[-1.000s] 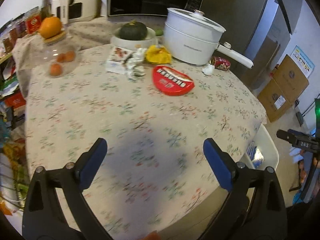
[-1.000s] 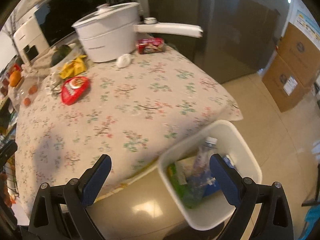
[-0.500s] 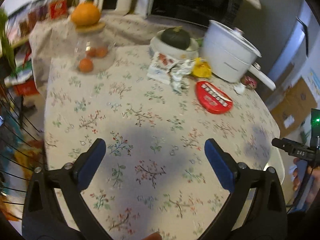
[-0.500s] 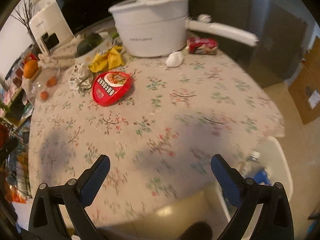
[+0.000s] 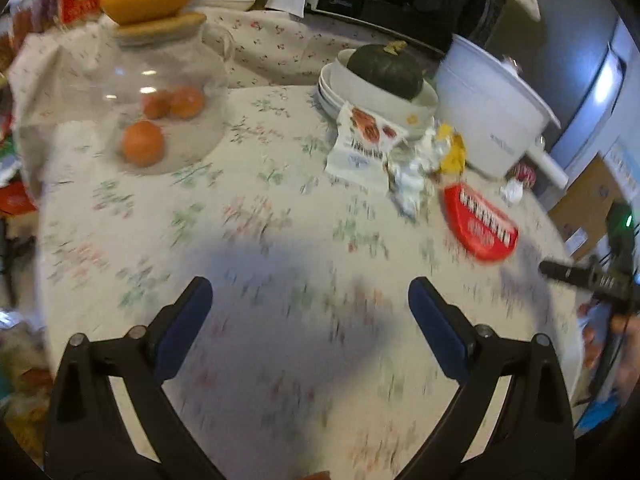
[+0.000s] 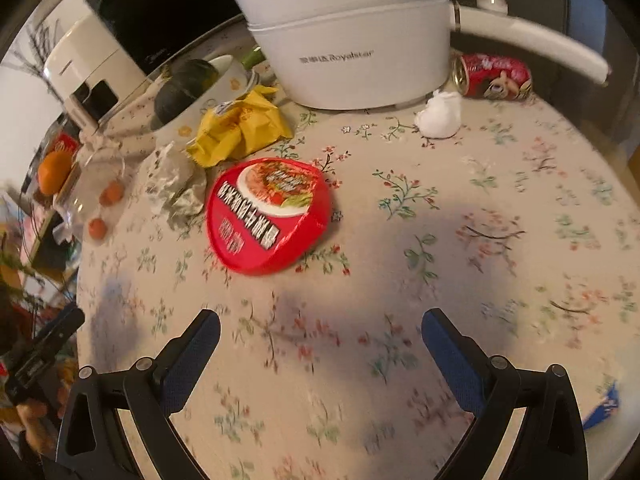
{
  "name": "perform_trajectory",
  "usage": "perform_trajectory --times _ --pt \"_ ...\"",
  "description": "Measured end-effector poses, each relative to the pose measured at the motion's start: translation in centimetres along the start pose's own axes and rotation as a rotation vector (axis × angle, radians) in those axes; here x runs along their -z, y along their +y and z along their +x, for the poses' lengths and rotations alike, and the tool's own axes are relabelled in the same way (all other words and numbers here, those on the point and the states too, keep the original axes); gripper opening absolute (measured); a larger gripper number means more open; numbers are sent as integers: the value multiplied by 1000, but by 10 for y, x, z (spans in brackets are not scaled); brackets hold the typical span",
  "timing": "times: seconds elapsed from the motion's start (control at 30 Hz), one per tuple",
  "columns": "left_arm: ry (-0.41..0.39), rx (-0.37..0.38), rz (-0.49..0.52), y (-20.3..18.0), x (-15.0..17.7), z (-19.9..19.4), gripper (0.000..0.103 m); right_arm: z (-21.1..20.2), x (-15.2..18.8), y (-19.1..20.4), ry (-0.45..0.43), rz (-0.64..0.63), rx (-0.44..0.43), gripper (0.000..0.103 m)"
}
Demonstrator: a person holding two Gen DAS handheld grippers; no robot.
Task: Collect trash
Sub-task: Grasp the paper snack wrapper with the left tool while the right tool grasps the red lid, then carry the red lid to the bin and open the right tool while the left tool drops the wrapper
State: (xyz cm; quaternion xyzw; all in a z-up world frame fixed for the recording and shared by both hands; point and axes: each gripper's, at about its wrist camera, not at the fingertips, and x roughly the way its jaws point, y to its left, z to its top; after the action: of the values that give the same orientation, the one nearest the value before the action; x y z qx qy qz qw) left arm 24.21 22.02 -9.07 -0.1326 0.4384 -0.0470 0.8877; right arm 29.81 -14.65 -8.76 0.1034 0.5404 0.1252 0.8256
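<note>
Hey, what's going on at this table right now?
A person is clearing trash with two handheld tools. Both the left tool and right tool hover open and empty over the floral tablecloth. The flat red noodle-cup lid, crumpled yellow wrapper and red can lie uncollected.
</note>
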Motion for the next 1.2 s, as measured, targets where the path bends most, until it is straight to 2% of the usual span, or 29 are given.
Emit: perform_trajectory --times 0.23,0.33,0.4,0.47,0.57,0.67,0.7,0.73,0.77,0.8,0.97,1.1,1.2 --pt "-45 35 65 -18 -46 57 85 17 -26 1 -55 -29 -54 99" --pt "-50 77 25 -13 -65 79 78 24 -33 2 -65 -48 -88 96" --pt "-58 127 -16 -9 -74 88 75 28 -36 3 -71 -59 -114 85" --pt "-63 163 -37 -9 -80 94 71 34 -39 2 -64 -59 -132 82" --pt "-31 189 -71 -7 -83 107 58 41 -40 2 -60 -50 -159 74" --pt "-30 222 -96 -7 -83 109 45 44 -40 0 -69 -37 -179 72" --pt "-29 239 -101 -8 -83 108 37 45 -40 -1 -72 -29 -187 68" --pt "-30 243 -105 -9 -84 108 34 45 -41 -2 -73 -20 -194 66" --pt "-30 244 -108 -11 -84 107 29 45 -41 -3 -72 -12 -201 58" --pt "-23 255 -112 -12 -83 106 5 46 -41 -5 -68 1 -209 50" --pt "-3 226 -109 -20 -72 95 0 42 -39 -12 -73 87 -283 35" --pt "-7 197 -131 -21 -60 75 0 26 -38 -9 -91 110 -290 23" --pt "-18 172 -144 -22 -49 53 0 9 -35 -3 -97 92 -279 18"
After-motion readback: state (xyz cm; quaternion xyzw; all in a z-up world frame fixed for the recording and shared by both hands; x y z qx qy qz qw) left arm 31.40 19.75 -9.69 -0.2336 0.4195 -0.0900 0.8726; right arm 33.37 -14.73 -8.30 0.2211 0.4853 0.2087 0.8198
